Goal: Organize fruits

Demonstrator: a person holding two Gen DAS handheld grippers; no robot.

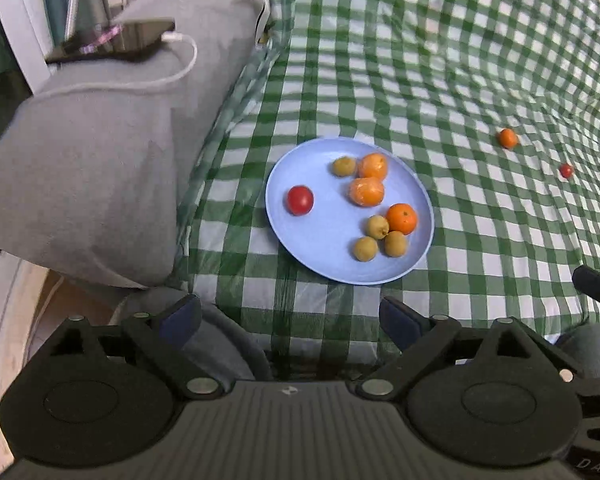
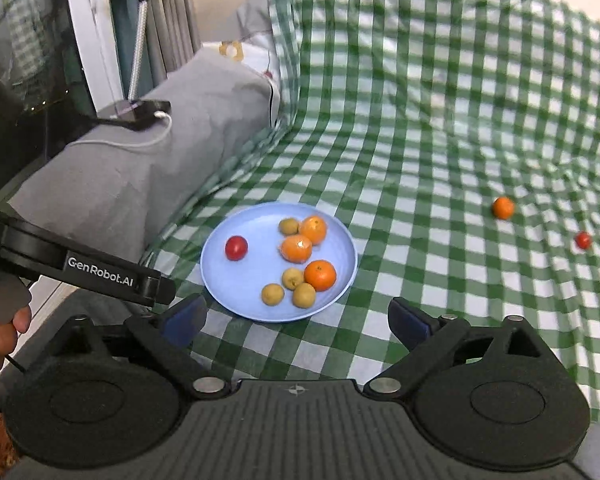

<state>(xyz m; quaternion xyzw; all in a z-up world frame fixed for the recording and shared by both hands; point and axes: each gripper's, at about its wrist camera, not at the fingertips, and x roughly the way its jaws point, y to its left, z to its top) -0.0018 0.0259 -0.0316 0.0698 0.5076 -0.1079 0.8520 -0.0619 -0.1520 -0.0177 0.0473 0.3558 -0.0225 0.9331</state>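
Green-checked bedding carries a blue plate point(image 2: 216, 276) already holding fruit, while a loose orange point(image 2: 503, 207) and small tomato point(image 2: 583, 240) lie well apart to its right. Left tool point(image 1: 290, 318) and right tool point(image 2: 296, 318) gape empty. Both fruits look light, round, roll-prone; the tomato bruises easily, so pinch across the middle

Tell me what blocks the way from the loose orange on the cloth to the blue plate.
Nothing visible does. Only bare checked cloth lies between the loose orange and the blue plate.
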